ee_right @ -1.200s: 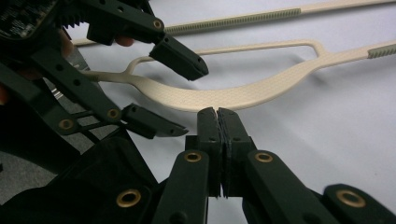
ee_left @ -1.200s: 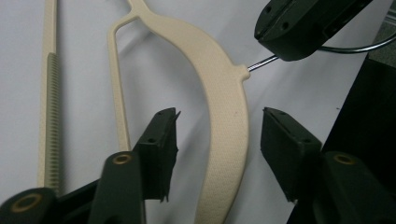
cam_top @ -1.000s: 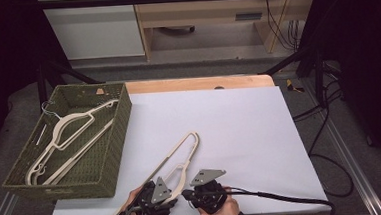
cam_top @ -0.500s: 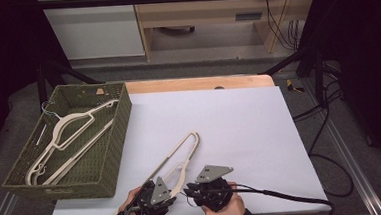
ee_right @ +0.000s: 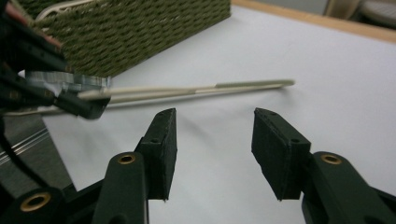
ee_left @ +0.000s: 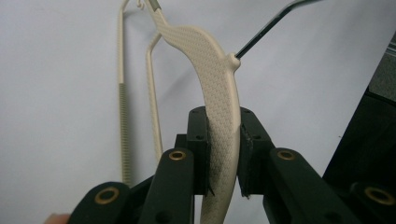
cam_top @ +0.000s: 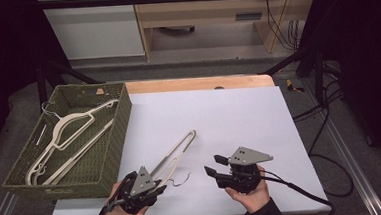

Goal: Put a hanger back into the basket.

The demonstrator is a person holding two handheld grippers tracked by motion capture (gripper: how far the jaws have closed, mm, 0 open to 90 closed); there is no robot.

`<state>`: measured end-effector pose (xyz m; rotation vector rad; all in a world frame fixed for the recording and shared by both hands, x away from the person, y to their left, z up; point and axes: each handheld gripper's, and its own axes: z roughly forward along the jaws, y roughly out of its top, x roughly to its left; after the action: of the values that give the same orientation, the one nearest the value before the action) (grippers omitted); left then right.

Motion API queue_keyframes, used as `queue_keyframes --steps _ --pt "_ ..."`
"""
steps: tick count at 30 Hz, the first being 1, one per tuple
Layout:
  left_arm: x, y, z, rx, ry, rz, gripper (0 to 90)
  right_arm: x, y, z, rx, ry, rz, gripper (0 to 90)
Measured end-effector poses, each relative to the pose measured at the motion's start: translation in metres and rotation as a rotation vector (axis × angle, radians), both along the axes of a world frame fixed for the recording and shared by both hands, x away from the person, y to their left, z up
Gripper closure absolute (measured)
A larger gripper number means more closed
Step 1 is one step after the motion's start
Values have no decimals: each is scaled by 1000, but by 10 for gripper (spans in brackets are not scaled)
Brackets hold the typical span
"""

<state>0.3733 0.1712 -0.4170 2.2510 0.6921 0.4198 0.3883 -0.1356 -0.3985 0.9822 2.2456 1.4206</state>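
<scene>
Right claw (cam_top: 209, 165) has let go; hanger (cam_top: 174, 156) probably still points up-right.

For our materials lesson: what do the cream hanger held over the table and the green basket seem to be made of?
The cream clothes hanger looks like matte moulded plastic, going by its fine dotted texture, with a thin metal hook. The olive-green rectangular basket seems woven from fibre or paper cord: braided strands show on its wall.

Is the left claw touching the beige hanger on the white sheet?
Touching: the left gripper view shows the left claw with both pads pressed on the beige hanger.
</scene>
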Motion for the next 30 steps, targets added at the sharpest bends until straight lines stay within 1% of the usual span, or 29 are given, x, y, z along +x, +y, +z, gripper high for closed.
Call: queue_keyframes --steps 2,4,5,7,10,12,14,18,21,26,27,30 --pt "1 3 2 -7 -5 10 778 3 8 -8 4 21 34 501" --pt "2 5 4 -10 -9 17 782 4 16 -16 32 52 73 502" --pt "2 5 4 -12 -10 19 784 5 23 -20 40 63 100 503" --pt "2 6 5 -13 -10 21 785 4 33 -23 39 53 127 510" --pt "2 6 5 -13 -11 25 787 3 47 -22 61 38 167 534" --pt "3 6 6 -13 -11 27 787 2 56 -21 72 31 189 566" --pt "3 7 6 -12 -10 27 788 3 65 -20 85 28 205 605" --pt "3 7 6 -9 -10 26 788 5 81 -20 95 19 231 674" --pt "2 6 6 -6 -9 25 787 7 89 -21 105 17 236 754" --pt "3 7 7 -5 -7 31 788 8 93 -21 134 20 258 862" --pt "3 6 7 -1 -7 32 788 8 93 -21 137 26 263 873" --pt "4 6 9 13 -6 38 786 10 93 -20 139 25 267 878"
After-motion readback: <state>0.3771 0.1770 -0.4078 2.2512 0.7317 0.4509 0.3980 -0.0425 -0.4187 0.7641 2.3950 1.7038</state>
